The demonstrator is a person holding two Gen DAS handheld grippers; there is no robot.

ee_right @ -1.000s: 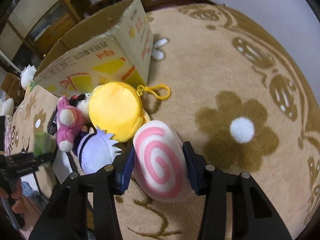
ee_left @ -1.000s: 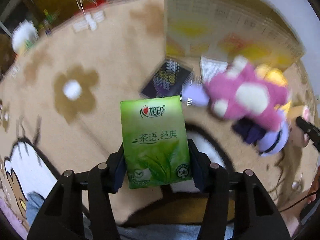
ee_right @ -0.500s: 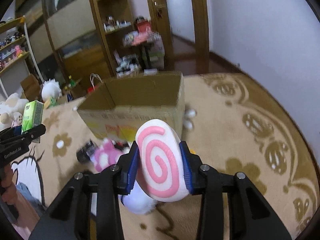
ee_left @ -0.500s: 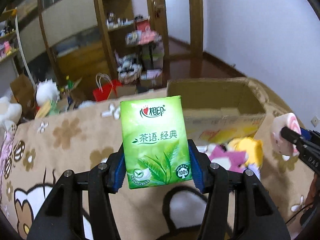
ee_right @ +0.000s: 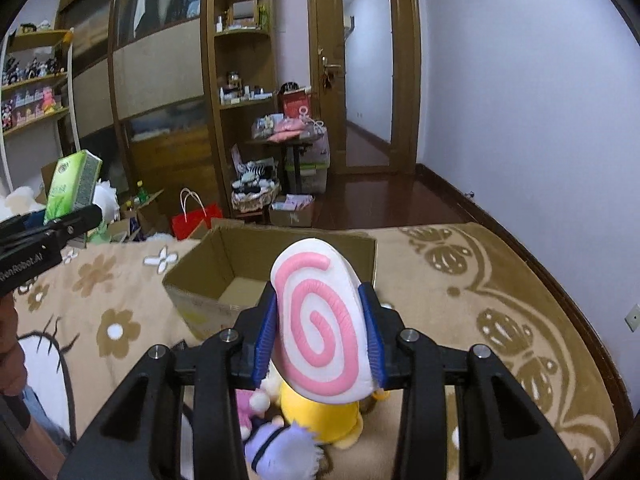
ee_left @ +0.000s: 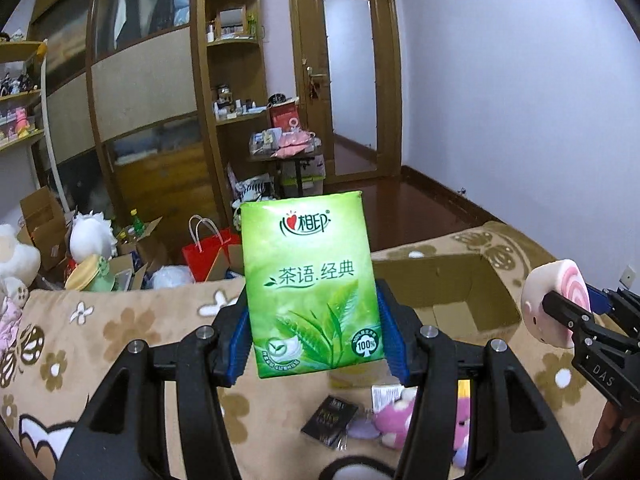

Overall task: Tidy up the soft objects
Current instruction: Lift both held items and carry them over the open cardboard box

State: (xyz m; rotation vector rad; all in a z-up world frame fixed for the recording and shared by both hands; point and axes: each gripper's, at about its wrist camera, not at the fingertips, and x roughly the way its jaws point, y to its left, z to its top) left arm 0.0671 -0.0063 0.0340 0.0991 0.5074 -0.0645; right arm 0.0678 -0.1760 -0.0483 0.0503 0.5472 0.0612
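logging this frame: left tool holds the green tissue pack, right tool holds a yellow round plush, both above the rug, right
Not quite: the right tool grips a white plush with a pink spiral, per the right wrist view. The yellow round plush lies on the rug below. The rest stands.

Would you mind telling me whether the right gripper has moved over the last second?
Yes. The right gripper, shut on the pink swirl plush, rose from the carpet toward the cardboard box.
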